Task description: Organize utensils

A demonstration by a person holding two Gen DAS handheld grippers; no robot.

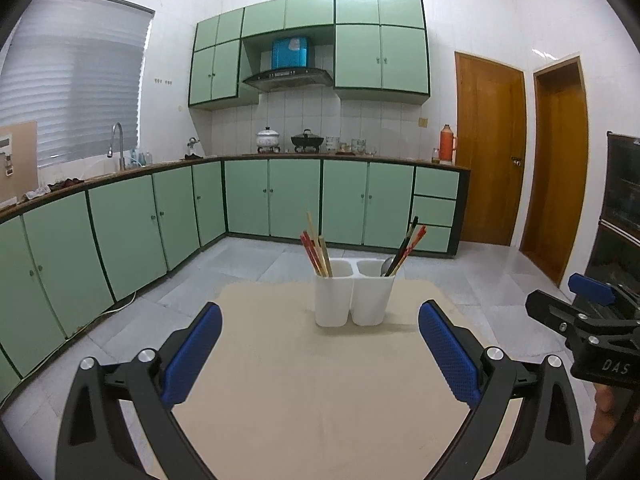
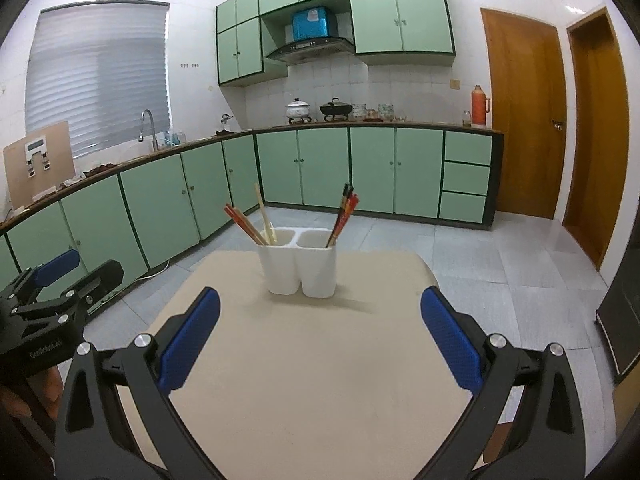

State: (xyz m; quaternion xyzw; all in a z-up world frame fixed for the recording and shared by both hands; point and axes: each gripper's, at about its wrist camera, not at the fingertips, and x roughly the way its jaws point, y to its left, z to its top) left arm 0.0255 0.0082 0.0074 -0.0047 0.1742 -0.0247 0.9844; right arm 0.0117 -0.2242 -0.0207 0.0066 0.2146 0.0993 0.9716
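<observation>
Left wrist view: the left gripper [image 1: 320, 344] is being held with its fingers spread apart and nothing between them, short of the white two-compartment holder [image 1: 354, 294] that is standing on the beige table [image 1: 320, 400]. Pale and red chopsticks [image 1: 317, 250] are leaning in the holder's left compartment; dark chopsticks [image 1: 408, 246] and a spoon [image 1: 387, 266] are resting in its right one. The right gripper [image 1: 580, 312] is being seen beside the holder's right, its fingers parted.

Right wrist view: the right gripper [image 2: 320, 332] is likewise being held apart and empty before the holder [image 2: 298, 264]. The spoon is not being shown here. The left gripper [image 2: 64, 276] is appearing well left of the holder.

Judgement: one stick is best being closed on above the rim, then lifted straight, so that the light holder is not being tipped.
</observation>
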